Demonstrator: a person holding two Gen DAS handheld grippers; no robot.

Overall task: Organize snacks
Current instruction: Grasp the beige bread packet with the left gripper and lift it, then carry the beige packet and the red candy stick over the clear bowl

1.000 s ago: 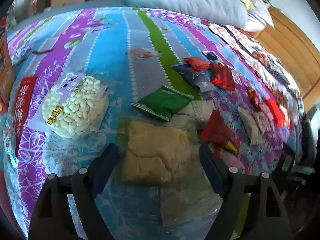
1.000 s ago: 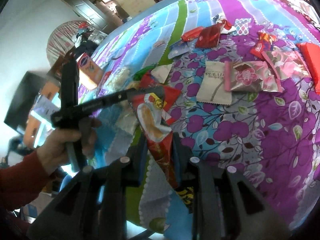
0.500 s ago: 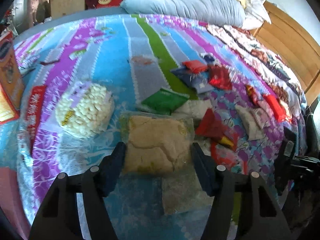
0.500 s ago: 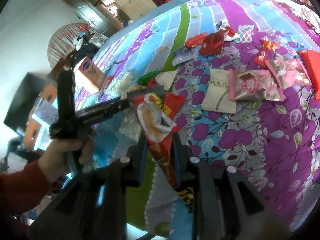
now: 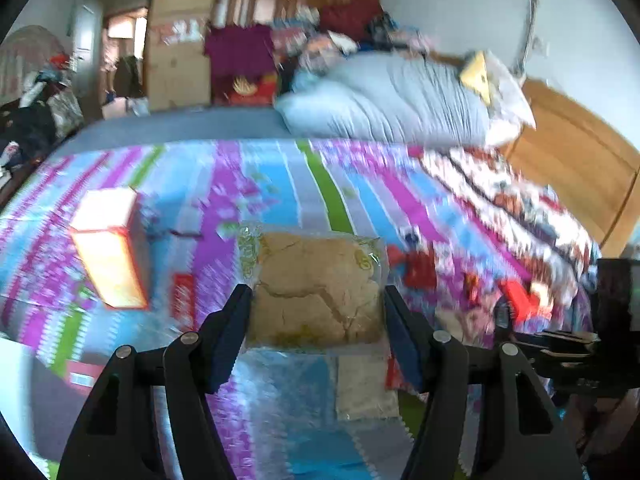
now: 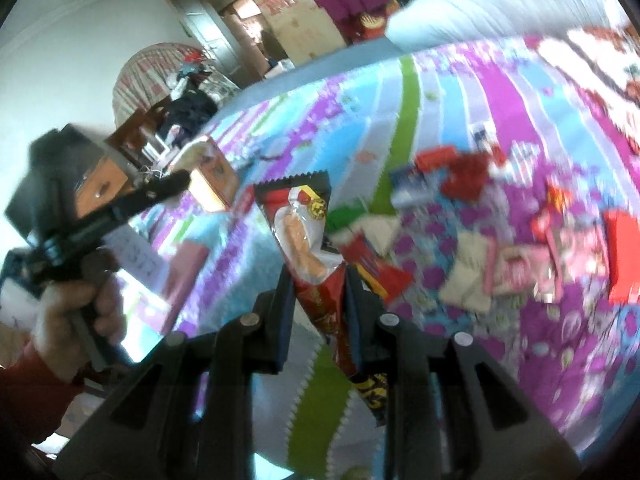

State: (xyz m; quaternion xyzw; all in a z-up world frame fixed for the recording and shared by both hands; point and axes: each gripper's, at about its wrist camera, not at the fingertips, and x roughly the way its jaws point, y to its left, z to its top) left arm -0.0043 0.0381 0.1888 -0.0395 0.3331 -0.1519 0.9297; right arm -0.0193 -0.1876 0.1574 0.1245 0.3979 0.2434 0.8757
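Note:
My left gripper (image 5: 316, 296) is shut on a clear bag of tan cake (image 5: 316, 280), its pads pressing the bag's two sides, and the bag hangs above the striped bedspread (image 5: 280, 184). A smaller tan pack (image 5: 366, 384) shows just under the fingers; I cannot tell whether it is joined to the bag. My right gripper (image 6: 319, 280) is shut on a long red sausage packet (image 6: 300, 224) that stands upright between its fingers. In the right wrist view a hand (image 6: 80, 304) holds the left gripper's handle at the left edge.
An orange box (image 5: 108, 256) stands on the bed at the left, with a red packet (image 5: 184, 300) beside it. Several small snack packets (image 6: 520, 268) lie scattered on the purple part at the right. A grey duvet (image 5: 392, 100) and the wooden headboard (image 5: 580, 160) are beyond.
Both grippers have risen off the bed with their loads. The left jaws narrowed onto the cake bag, and the left view tipped up, so the white puffed snack bag and green packet left it.

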